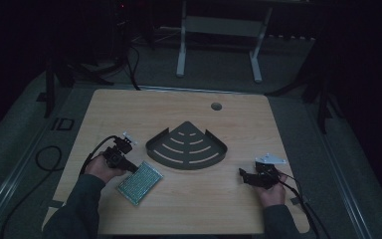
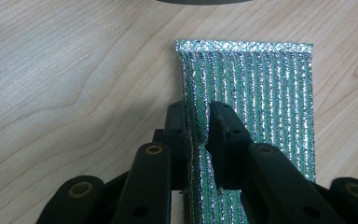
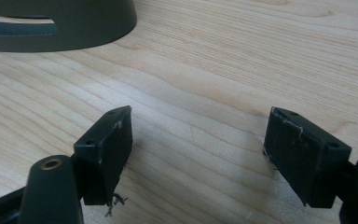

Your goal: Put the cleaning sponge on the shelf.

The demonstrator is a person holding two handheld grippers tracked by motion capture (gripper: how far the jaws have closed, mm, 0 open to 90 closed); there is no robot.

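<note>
Two grippers work at a wooden table [image 1: 238,119]. The left gripper [image 2: 197,122] pinches the left edge of a glittery green scouring pad [image 2: 256,100], which lies flat at the near left. The right gripper [image 3: 198,135], jaws spread wide, rests empty at the near right. Between them, farther back, sits a dark fan-shaped slotted tray [image 1: 186,147].

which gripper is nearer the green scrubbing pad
Left. The left gripper is closed on the near edge of the green scrubbing pad, pinching it between its jaws. The right gripper sits open over bare table, well off to the pad's right.
</note>
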